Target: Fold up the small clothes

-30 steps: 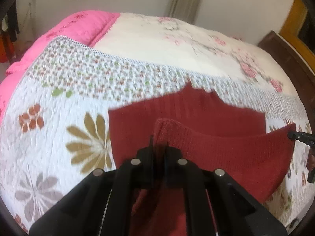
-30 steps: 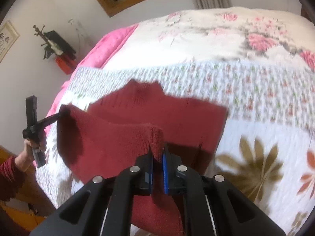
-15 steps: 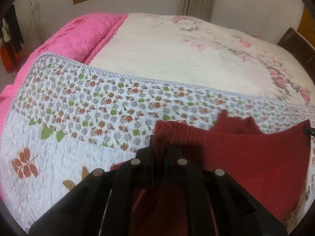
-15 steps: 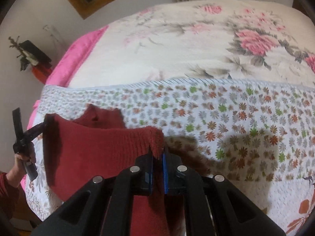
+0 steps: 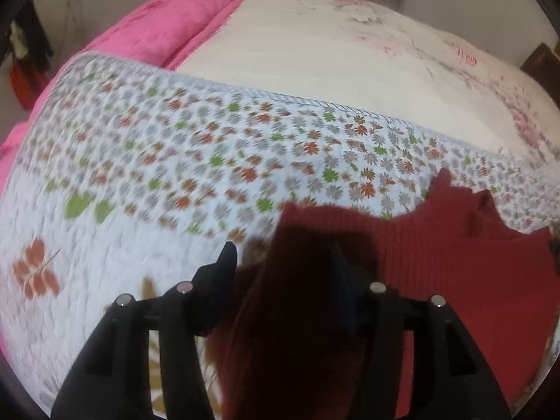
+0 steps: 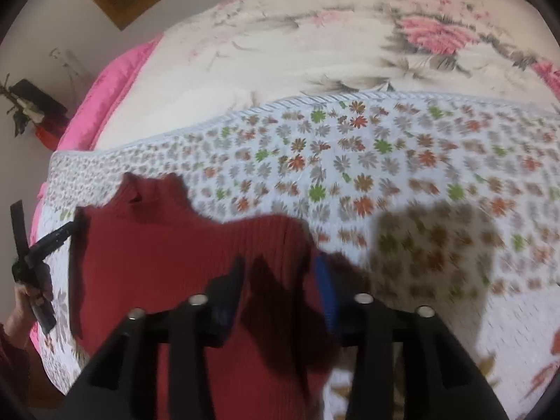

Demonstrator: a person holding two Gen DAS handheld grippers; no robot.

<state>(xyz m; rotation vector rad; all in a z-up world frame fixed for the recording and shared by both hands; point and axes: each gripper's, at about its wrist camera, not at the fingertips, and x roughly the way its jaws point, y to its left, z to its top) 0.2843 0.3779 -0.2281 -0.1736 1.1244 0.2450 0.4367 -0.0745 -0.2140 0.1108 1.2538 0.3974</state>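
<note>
A red knitted sweater (image 6: 168,255) lies folded over on the flowered quilt (image 6: 402,175) of a bed, its collar pointing toward the cream bedspread (image 6: 280,63). The first fold appears just laid down and released. Both tools stand with fingers wide apart, holding nothing: the left tool (image 5: 283,262) straddles the sweater's near corner, and the right tool (image 6: 280,273) hovers over the opposite corner. The next move likely calls for fresh grips on a side edge to fold the sweater narrower.

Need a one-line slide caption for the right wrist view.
Right hand-held gripper open over red knit sweater on floral quilt.
</note>
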